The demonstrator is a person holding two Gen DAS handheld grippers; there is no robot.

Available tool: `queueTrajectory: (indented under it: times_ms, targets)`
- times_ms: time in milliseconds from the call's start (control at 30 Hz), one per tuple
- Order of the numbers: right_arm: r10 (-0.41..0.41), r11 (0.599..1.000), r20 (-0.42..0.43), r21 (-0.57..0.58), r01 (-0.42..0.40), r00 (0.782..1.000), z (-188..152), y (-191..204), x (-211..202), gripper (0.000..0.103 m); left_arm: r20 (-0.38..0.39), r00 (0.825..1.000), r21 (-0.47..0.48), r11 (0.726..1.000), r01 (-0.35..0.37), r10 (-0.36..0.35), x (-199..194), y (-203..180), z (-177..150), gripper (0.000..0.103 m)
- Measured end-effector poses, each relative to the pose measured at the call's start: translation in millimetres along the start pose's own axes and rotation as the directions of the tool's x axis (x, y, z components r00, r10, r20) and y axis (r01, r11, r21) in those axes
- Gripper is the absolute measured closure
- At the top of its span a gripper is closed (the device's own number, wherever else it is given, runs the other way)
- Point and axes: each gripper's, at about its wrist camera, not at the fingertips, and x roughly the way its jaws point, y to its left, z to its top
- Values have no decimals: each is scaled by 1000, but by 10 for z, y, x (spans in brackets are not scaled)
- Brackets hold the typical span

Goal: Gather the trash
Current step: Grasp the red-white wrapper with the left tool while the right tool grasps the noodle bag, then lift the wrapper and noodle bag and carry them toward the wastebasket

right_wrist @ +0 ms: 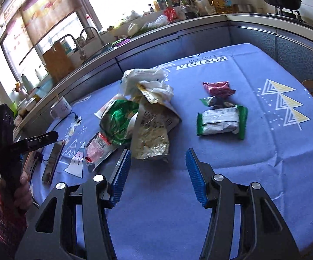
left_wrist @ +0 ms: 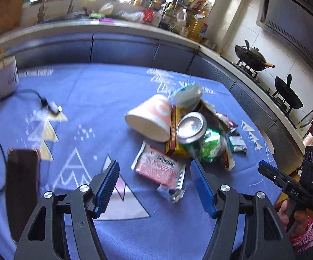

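Both grippers hover open and empty above the trash.

Left gripper point(left_wrist: 154, 186) gapes wide over the blue tablecloth point(left_wrist: 95, 95); trash pile point(left_wrist: 184, 134) at one o'clock (can on top). Right gripper point(right_wrist: 157, 174) is parted, wrappers point(right_wrist: 220, 120) at one o'clock.

Ahead of our tongs we see a shiny green metal can point(left_wrist: 192, 133), crinkled glossy foil wrappers point(right_wrist: 151, 138), matt blue cloth point(right_wrist: 254, 162).

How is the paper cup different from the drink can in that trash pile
The paper cup is white and pink and lies on its side, its open mouth toward the camera. The can is silver and green metal, smaller, propped up tilted with its closed top showing. Both sit in one pile on the blue tablecloth, with neither claw touching them.
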Motion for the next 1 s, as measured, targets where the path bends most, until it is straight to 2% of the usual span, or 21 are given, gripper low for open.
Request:
queueTrajectory:
  times_ms: [133,233,300,333,433,467,533,567,600,633,667,1000]
  targets:
    - [-28,997,-26,-66,26,999,13,148,189,43,-81,993,-87,993,75,-82,334,149,-88,33]
    - [-64,993,-46,-107,59,997,44,208,367,40,-129,980,-146,980,133,-152,619,213,-90,31]
    - [-78,991,-49,-114,72,996,78,221,465,39,-136,978,-145,980,139,-158,729,182,-80,27]
    - [-86,989,-49,-122,80,995,100,225,508,39,-114,982,-127,982,138,-153,728,137,-67,21]
    - [-111,984,-56,-145,102,992,138,224,648,37,-116,984,-109,987,119,-132,790,28,-57,21]
    - [-124,982,-59,-152,113,991,137,206,689,37,-110,987,-91,990,105,-115,790,-29,-66,23]
    - [-135,982,-68,-145,124,988,130,152,748,37,-109,992,-57,997,58,-64,811,-115,-78,43]
    - [-134,983,-76,-138,123,988,119,116,771,41,-112,993,-28,999,29,-32,822,-173,-94,66]
    - [-134,983,-85,-136,122,987,103,84,783,48,-112,994,-9,1000,-1,0,833,-199,-107,71]
    - [-131,983,-81,-138,119,988,83,66,771,53,-110,994,1,1000,-16,16,835,-205,-114,97]
    - [-122,984,-77,-136,111,990,75,44,736,58,-135,991,-10,1000,-3,2,857,-197,-128,102]
    - [-74,985,2,-158,73,997,-177,-9,157,60,-86,995,-64,997,49,-55,414,-76,-171,103]
